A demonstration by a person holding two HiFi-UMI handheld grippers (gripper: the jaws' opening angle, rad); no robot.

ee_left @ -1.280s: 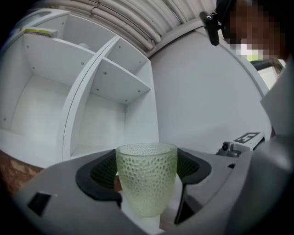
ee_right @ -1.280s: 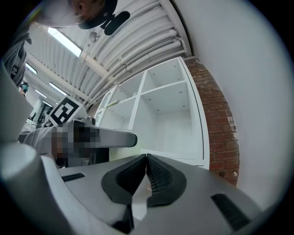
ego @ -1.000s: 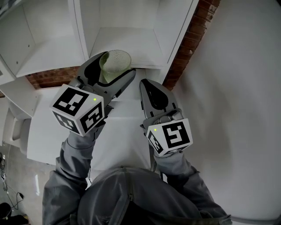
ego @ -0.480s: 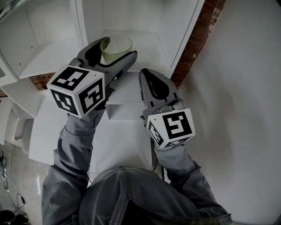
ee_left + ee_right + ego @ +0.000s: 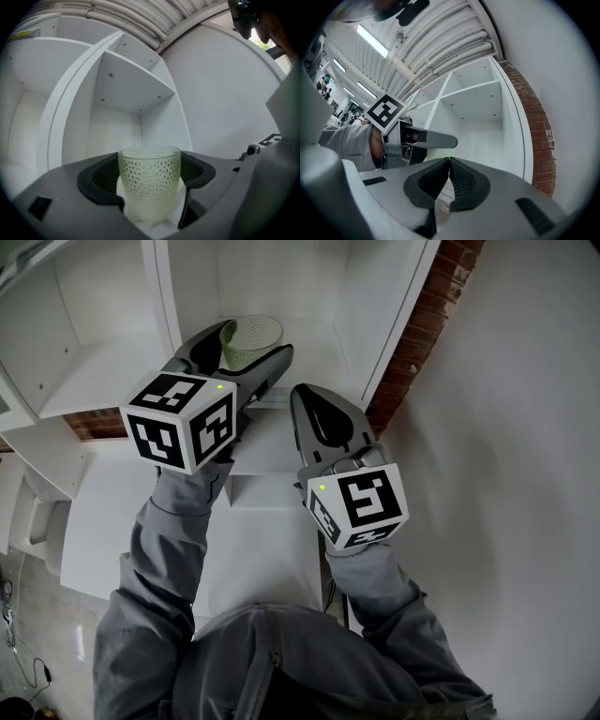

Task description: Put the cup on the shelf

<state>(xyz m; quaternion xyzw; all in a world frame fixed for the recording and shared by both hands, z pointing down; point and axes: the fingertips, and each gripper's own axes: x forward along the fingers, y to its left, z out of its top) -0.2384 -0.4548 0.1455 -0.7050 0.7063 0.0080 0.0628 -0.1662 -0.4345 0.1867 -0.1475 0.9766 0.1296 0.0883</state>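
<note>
A pale green cup (image 5: 253, 334) with a dimpled wall stands upright between the jaws of my left gripper (image 5: 247, 349), which is shut on it. In the left gripper view the cup (image 5: 150, 183) fills the gap between the black pads, and an open white shelf compartment (image 5: 123, 89) lies straight ahead. The head view shows the cup held over the front of a white shelf board (image 5: 314, 357). My right gripper (image 5: 307, 397) hangs just right of the left one, shut with nothing in it; its pads meet in the right gripper view (image 5: 449, 163).
The white shelf unit (image 5: 480, 101) has several open compartments. A brick wall strip (image 5: 417, 329) runs along its right side, and past it a plain white wall (image 5: 511, 484). A lower white shelf top (image 5: 267, 521) lies under my arms. The left gripper (image 5: 426, 138) shows in the right gripper view.
Both grippers have risen and moved toward the shelf. The cup has gone along in the left gripper and now sits further over the shelf board's front.
</note>
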